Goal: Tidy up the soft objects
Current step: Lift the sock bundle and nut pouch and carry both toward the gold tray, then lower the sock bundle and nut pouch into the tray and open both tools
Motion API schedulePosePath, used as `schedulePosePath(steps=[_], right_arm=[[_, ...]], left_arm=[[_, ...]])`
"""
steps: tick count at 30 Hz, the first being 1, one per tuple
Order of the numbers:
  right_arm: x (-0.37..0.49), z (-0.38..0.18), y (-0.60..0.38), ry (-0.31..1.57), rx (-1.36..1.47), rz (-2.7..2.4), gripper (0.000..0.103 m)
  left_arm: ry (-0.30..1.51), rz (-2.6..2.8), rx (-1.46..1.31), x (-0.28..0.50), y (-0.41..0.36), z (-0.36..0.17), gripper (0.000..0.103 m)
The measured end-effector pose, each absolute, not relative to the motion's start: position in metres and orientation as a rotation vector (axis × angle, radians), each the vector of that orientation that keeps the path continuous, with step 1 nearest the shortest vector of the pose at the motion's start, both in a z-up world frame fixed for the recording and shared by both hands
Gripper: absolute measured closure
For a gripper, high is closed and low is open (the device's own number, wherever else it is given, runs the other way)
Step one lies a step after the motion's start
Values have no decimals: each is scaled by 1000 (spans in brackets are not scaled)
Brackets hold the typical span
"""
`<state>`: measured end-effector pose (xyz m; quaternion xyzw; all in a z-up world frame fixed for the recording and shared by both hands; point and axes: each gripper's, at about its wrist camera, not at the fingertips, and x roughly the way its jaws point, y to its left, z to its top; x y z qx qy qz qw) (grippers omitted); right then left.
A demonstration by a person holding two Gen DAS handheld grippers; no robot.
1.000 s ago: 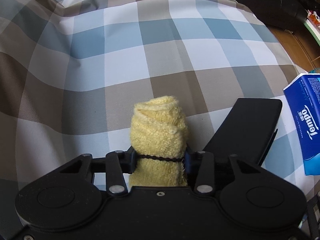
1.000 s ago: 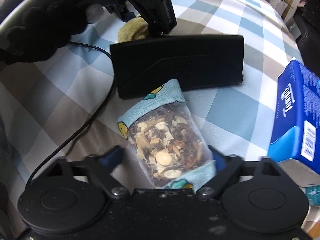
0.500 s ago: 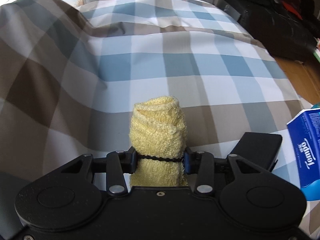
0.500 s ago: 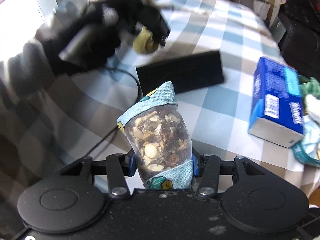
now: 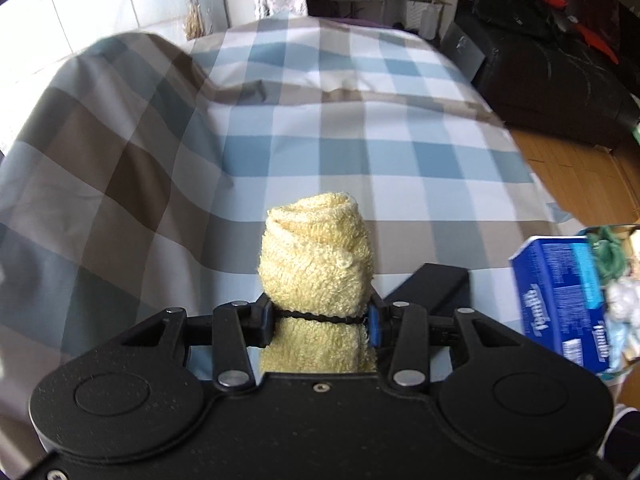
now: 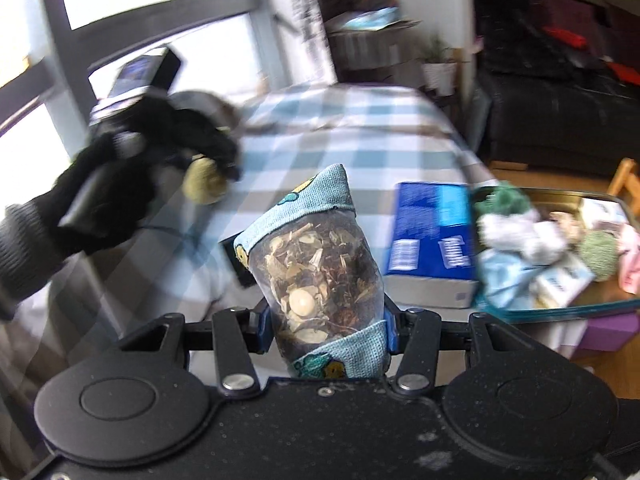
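Observation:
My left gripper [image 5: 318, 314] is shut on a rolled yellow towel [image 5: 318, 256] and holds it up above the checked bedcover [image 5: 340, 120]. In the right wrist view the left gripper [image 6: 208, 168] shows at upper left, gloved hand behind it, with the yellow roll [image 6: 202, 184] in it. My right gripper [image 6: 326, 326] is shut on a soft pouch [image 6: 320, 264] with blue printed cloth ends and a clear middle full of dried herbs, lifted off the bed.
A flat black box [image 5: 434, 284] lies on the bed below the grippers. A blue Tempo tissue pack [image 6: 430, 240] lies right of it. An open tray [image 6: 560, 308] with several soft items sits at the right. Dark sofa [image 5: 560, 80] beyond.
Both grippers have risen and tilted up from the bed with their loads. The right gripper closed on the pouch and lifted it off the black box.

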<state>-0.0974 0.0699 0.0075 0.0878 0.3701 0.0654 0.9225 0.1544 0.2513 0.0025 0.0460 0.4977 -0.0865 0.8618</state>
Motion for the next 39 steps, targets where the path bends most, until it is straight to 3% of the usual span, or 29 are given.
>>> schedulePosePath(steps=[10,25,39], right_arm=[[-87,11,-34,715,321,-139,54],[-19,-2,-181,762,434,-485,54],[0,-4,-204,737,404,-586,54]], left_arm=[[1021,-331,134,127,150,39,61],[1018,-562,193,112,-3,38,61],[1019,-574,262,116,-73,9,60]])
